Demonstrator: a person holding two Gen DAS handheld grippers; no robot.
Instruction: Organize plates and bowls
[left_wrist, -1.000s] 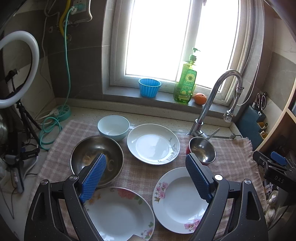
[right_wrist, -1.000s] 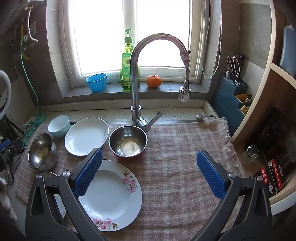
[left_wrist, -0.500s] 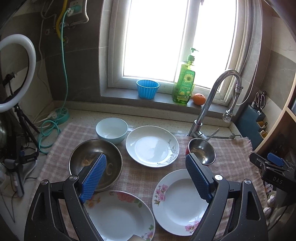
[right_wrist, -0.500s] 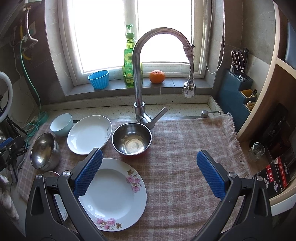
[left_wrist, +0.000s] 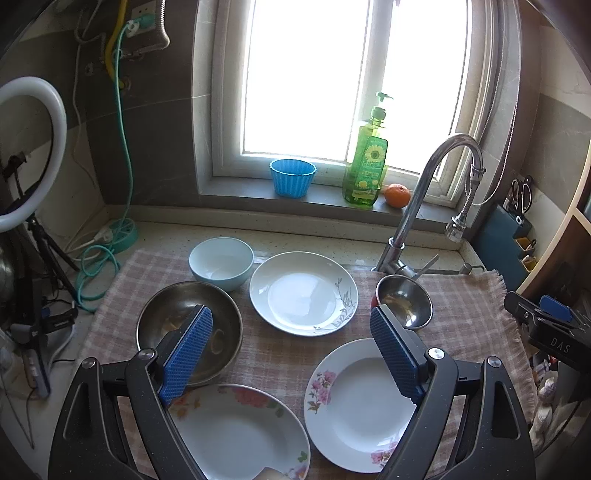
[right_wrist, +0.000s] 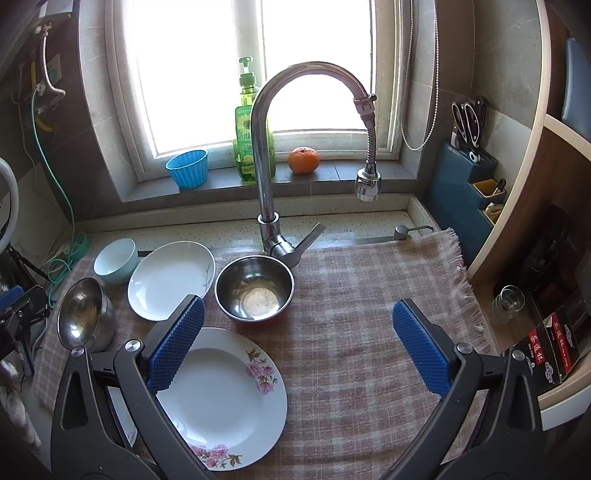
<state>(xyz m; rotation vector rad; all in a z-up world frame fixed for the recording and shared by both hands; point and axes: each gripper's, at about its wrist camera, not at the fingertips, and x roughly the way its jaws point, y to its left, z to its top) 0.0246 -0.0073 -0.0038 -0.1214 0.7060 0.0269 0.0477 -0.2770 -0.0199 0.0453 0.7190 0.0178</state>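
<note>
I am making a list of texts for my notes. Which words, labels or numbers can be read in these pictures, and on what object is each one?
"DAS": white letters on the black body of the right gripper, seen from the left wrist camera.
Green soap bottle: sunflower label, its text too small to read.
Red and black box: white characters, too blurred to read.
No other text is readable.

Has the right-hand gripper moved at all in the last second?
Yes. In its own view the faucet and small steel bowl have grown and slid right, so the right gripper, fingers open, has eased forward and slightly left.
</note>
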